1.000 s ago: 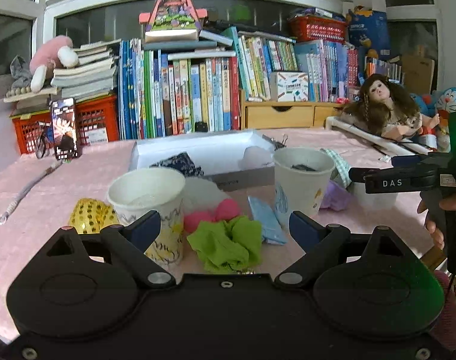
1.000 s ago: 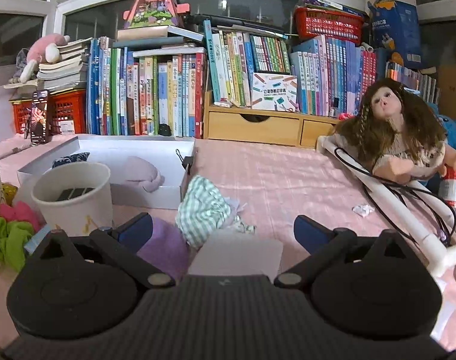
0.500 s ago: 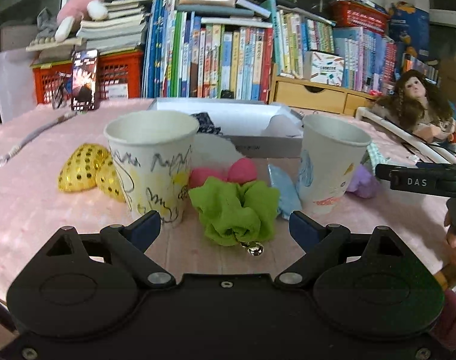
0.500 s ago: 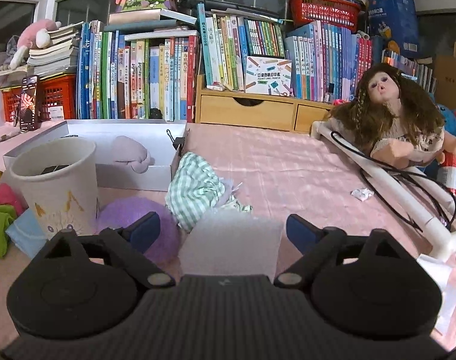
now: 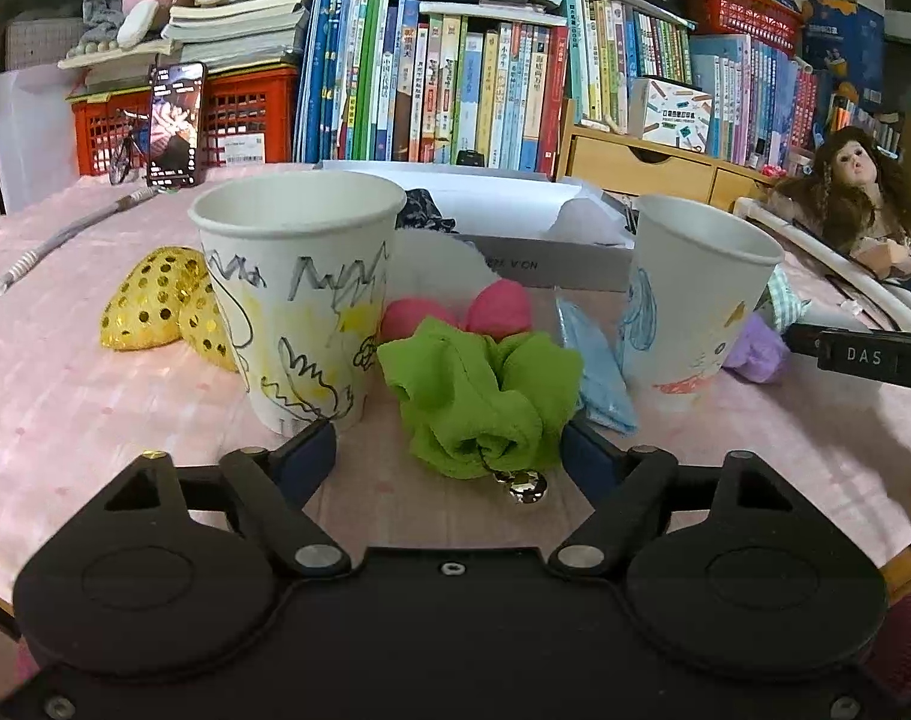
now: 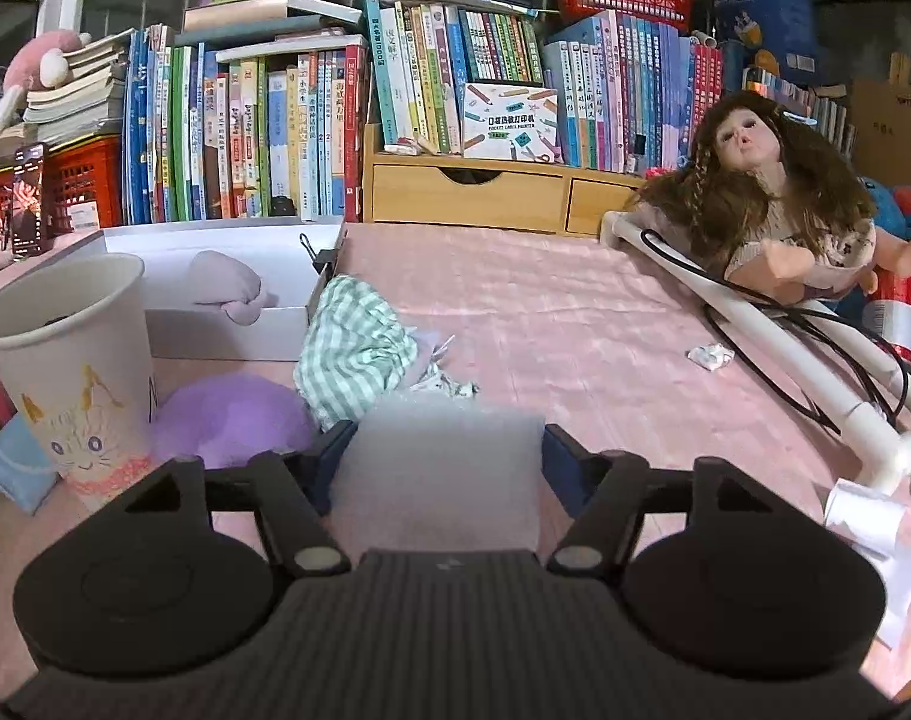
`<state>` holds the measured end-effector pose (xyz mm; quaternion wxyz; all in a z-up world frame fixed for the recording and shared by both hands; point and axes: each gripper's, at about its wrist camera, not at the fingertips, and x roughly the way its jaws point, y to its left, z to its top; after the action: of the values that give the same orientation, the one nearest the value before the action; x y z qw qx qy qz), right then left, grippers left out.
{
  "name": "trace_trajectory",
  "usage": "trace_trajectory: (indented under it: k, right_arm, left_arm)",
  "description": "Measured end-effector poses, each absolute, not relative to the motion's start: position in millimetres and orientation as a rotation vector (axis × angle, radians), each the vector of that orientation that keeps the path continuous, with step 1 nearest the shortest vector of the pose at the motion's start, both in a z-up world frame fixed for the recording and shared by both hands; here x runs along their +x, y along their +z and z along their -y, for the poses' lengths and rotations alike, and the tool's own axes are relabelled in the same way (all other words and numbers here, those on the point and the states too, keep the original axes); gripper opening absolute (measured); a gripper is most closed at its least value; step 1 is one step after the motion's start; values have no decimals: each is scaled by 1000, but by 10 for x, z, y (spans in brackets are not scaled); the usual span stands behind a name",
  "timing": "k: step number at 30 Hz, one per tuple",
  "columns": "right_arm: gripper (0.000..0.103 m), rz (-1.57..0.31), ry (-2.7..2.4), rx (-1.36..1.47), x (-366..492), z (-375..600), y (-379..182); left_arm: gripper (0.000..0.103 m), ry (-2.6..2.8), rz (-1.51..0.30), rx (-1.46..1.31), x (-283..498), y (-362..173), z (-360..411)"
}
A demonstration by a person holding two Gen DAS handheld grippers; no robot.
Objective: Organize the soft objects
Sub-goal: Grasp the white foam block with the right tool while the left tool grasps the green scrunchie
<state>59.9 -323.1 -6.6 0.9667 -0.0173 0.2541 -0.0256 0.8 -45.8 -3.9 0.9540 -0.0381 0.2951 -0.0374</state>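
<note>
A green scrunchie (image 5: pixel 479 384) with a small bell (image 5: pixel 524 486) lies on the pink tablecloth between two paper cups. My left gripper (image 5: pixel 446 450) is low over the table with the scrunchie between its closing jaws. Its right fingertip is at the cloth's edge and its left fingertip stands apart from it. In the right wrist view a white foam block (image 6: pixel 443 474) fills the gap of my right gripper (image 6: pixel 446 441). Those jaws are closing, and both pads touch the block's sides.
The scribbled cup (image 5: pixel 299 300) and cat cup (image 6: pixel 77 360) flank the scrunchie. Nearby lie pink pom-poms (image 5: pixel 497 306), a gold sequin piece (image 5: pixel 149 306), a blue pouch (image 5: pixel 593 354), a purple plush (image 6: pixel 233 414) and checked cloth (image 6: pixel 359 348). Behind is a white box (image 6: pixel 227 324); a doll (image 6: pixel 773 198) and white pipe (image 6: pixel 785 348) lie right.
My left gripper has sunk and come closer to the green scrunchie, and its jaws have narrowed. My right gripper's jaws have closed in onto the foam block.
</note>
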Motion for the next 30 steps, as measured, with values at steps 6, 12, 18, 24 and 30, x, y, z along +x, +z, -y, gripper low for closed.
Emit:
trace_trajectory:
  k: [6, 12, 18, 24, 30]
  right_arm:
    - [67, -504, -45, -50, 569, 3197, -38]
    - [66, -487, -36, -56, 534, 3160, 20]
    - [66, -474, -26, -56, 500, 3138, 88]
    - [66, -460, -15, -54, 460, 3110, 151]
    - [65, -441, -7, -52, 419, 3086, 217]
  left_arm:
    - [52, -112, -597, -89, 12, -25, 478]
    - [41, -121, -604, -92, -5, 4, 497]
    - [31, -123, -594, -78, -28, 49, 495]
    - [28, -132, -584, -74, -64, 103, 491]
    - [27, -142, -573, -77, -113, 159, 474]
